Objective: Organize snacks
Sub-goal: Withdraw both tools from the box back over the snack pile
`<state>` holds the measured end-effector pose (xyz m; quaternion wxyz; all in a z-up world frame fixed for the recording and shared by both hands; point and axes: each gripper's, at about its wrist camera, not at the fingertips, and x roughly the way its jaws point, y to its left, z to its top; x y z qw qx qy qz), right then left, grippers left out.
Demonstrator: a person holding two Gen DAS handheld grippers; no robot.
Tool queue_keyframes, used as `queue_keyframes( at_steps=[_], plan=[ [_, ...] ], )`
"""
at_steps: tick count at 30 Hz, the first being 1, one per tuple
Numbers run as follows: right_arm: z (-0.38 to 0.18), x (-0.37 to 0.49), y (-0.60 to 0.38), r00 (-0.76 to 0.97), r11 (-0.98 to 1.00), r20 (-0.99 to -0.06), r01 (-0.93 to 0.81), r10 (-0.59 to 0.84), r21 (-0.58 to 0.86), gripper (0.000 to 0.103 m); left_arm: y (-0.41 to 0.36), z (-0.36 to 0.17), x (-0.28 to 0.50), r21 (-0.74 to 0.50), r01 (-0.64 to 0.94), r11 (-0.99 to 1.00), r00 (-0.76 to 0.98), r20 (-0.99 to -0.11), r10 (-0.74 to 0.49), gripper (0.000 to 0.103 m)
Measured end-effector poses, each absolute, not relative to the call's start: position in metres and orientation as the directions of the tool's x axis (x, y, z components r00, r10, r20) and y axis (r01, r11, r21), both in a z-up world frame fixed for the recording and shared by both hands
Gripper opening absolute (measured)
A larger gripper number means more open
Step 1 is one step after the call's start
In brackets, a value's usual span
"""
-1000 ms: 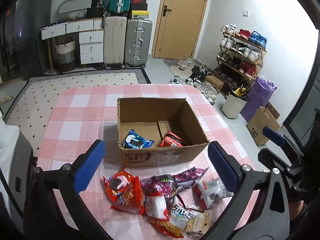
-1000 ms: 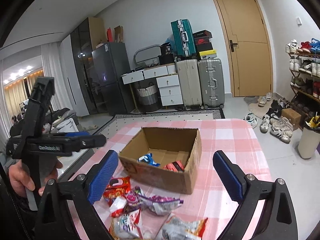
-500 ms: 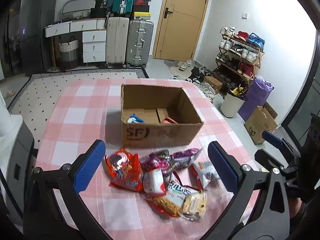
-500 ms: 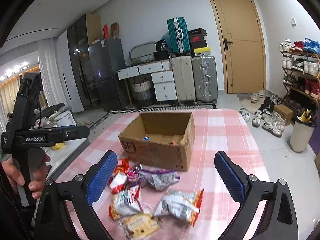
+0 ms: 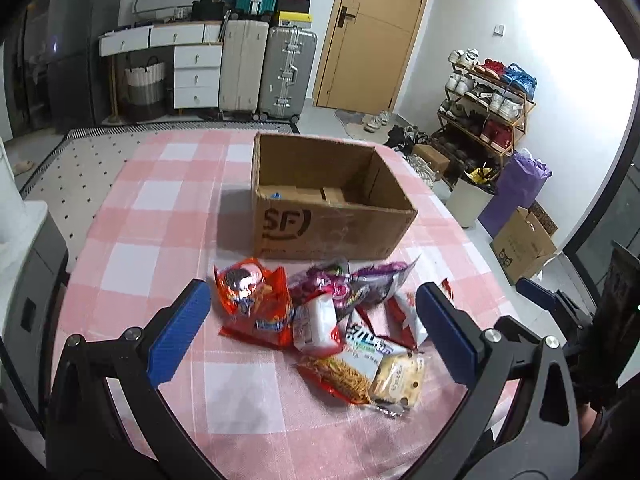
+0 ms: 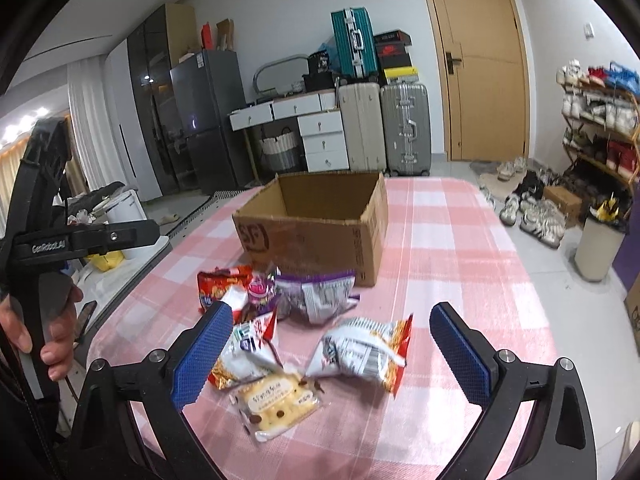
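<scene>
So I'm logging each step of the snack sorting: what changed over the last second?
Both grippers pulled back and lower from the cardboard box, so more of the snack pile shows and the box's inside is mostly hidden. The left gripper and right gripper stayed open and empty. Nothing was grasped or released; box and packets kept their places on the checked tablecloth.

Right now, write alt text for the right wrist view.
An open gripper hovers over snack packets piled on a pink checked table in front of an open cardboard box. At left, a hand holds the other gripper.
</scene>
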<state>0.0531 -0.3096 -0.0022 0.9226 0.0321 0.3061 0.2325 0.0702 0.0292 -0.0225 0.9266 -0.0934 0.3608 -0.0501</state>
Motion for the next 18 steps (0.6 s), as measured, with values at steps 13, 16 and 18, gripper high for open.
queue_keyframes(
  at_steps=[13, 16, 18],
  plan=[
    [-0.05, 0.083, -0.301, 0.636, 0.891, -0.631, -0.384, 0.445, 0.242, 0.101, 0.028, -0.079, 0.087, -0.22, 0.04, 0.975, 0.666, -0.721, -0.19, 0.102],
    [-0.06, 0.092, -0.3, 0.621, 0.893, -0.648, -0.377, 0.441, 0.247, 0.101, 0.03, -0.092, 0.094, -0.231, 0.039, 0.972, 0.649, -0.734, -0.2, 0.102],
    [-0.067, 0.097, -0.3, 0.612, 0.894, -0.657, -0.37, 0.44, 0.254, 0.101, 0.03, -0.1, 0.099, -0.234, 0.038, 0.971, 0.636, -0.744, -0.204, 0.102]
  ],
)
